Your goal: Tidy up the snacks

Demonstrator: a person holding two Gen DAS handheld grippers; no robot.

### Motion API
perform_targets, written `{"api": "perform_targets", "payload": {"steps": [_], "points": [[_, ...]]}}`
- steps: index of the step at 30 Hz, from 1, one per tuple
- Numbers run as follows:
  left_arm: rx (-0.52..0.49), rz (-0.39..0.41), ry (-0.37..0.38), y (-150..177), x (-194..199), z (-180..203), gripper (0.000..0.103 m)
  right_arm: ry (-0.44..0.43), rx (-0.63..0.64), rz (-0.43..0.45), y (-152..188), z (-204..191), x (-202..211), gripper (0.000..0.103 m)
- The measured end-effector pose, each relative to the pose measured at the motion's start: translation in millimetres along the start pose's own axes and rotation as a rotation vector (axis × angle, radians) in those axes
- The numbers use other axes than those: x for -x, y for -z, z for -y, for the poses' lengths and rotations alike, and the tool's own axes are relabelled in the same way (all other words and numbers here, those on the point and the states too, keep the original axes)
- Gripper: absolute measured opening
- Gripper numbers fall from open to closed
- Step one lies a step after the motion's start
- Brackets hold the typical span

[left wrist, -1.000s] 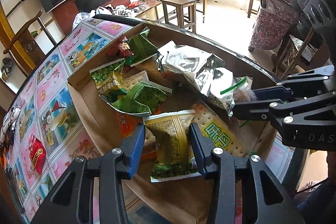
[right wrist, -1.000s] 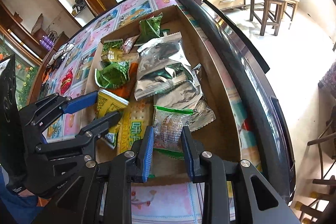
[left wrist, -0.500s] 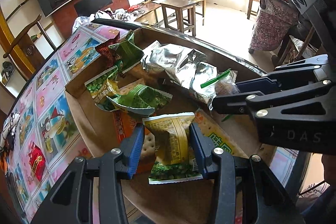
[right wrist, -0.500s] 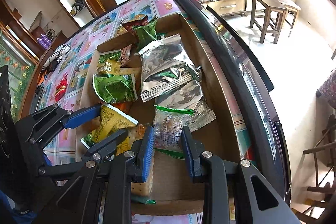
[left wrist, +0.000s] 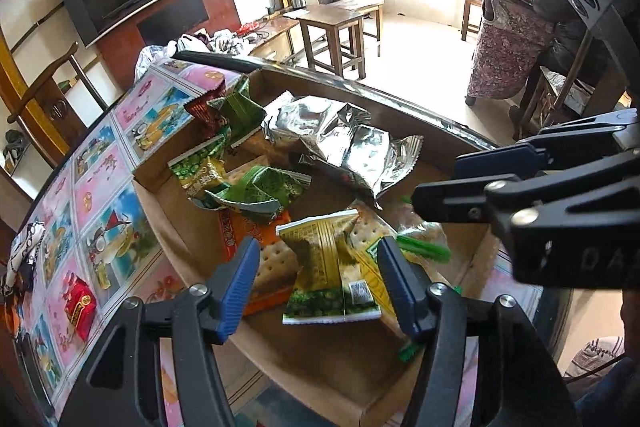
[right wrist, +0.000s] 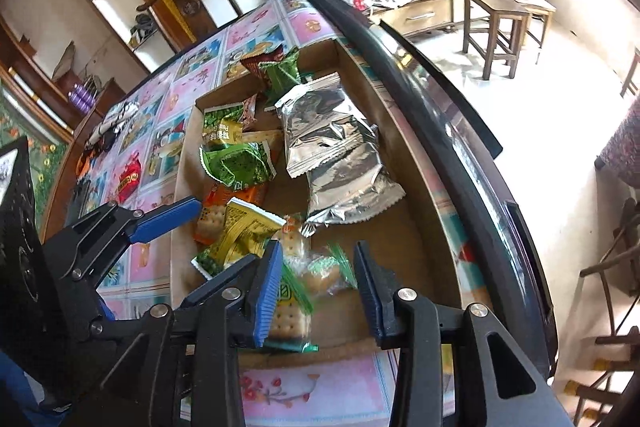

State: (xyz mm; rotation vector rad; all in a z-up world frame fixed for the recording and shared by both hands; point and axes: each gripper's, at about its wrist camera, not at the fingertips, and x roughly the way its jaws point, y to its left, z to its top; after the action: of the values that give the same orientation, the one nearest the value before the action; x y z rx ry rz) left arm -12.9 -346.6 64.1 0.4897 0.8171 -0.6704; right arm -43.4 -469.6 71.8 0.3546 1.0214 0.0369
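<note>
A shallow cardboard box (left wrist: 160, 211) (right wrist: 182, 183) on the picture-covered table holds several snack packets. My left gripper (left wrist: 316, 283) (right wrist: 224, 235) hangs over its near end, jaws opening. A yellow-green packet (left wrist: 328, 263) (right wrist: 244, 231) lies between them on cracker packs, and the pads stand apart from it. My right gripper (right wrist: 318, 283) (left wrist: 436, 183) is beside it, jaws also opening. A clear bag with green stripes (right wrist: 326, 269) (left wrist: 420, 245) sits blurred between them, no pad pressing it. Silver foil bags (left wrist: 332, 139) (right wrist: 332, 147) and green packets (left wrist: 256, 187) (right wrist: 236, 163) fill the far half.
A red packet (left wrist: 78, 303) (right wrist: 128, 179) lies on the table left of the box. The table's dark curved edge (right wrist: 440, 131) runs just right of the box, with floor and wooden stools (left wrist: 340, 23) beyond. Chairs stand at the far right.
Both grippers' jaws have spread apart and let go of their packets: the left released the yellow-green one, the right the clear bag. Both grippers have lifted slightly above the box.
</note>
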Motion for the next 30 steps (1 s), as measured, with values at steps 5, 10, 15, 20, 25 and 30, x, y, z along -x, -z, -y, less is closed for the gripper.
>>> {"api": "perform_targets", "payload": {"steps": [5,10,15,20,25,30], "points": [[0.017,0.021,-0.005,4.8,17.6,-4.9,0.073,0.01,-0.04,0.034,10.8,-2.0,23.2,0.058],[0.057,0.028,-0.017,10.7,31.5,-12.2,0.081,0.031,-0.051,0.07,23.7,-10.4,45.1,0.062],[0.089,0.045,-0.048,19.2,47.7,-14.6,0.092,0.069,-0.054,0.083,38.6,-17.7,61.5,0.067],[0.099,0.004,-0.103,25.7,55.5,-16.4,0.096,0.093,-0.064,0.079,52.5,-20.8,70.3,0.069],[0.116,-0.045,-0.187,30.3,62.0,-23.9,0.099,0.127,-0.061,0.092,60.4,-30.7,77.6,0.076],[0.104,-0.11,-0.254,34.3,67.4,-31.5,0.099,0.163,-0.05,0.09,63.2,-40.2,79.8,0.076]]}}
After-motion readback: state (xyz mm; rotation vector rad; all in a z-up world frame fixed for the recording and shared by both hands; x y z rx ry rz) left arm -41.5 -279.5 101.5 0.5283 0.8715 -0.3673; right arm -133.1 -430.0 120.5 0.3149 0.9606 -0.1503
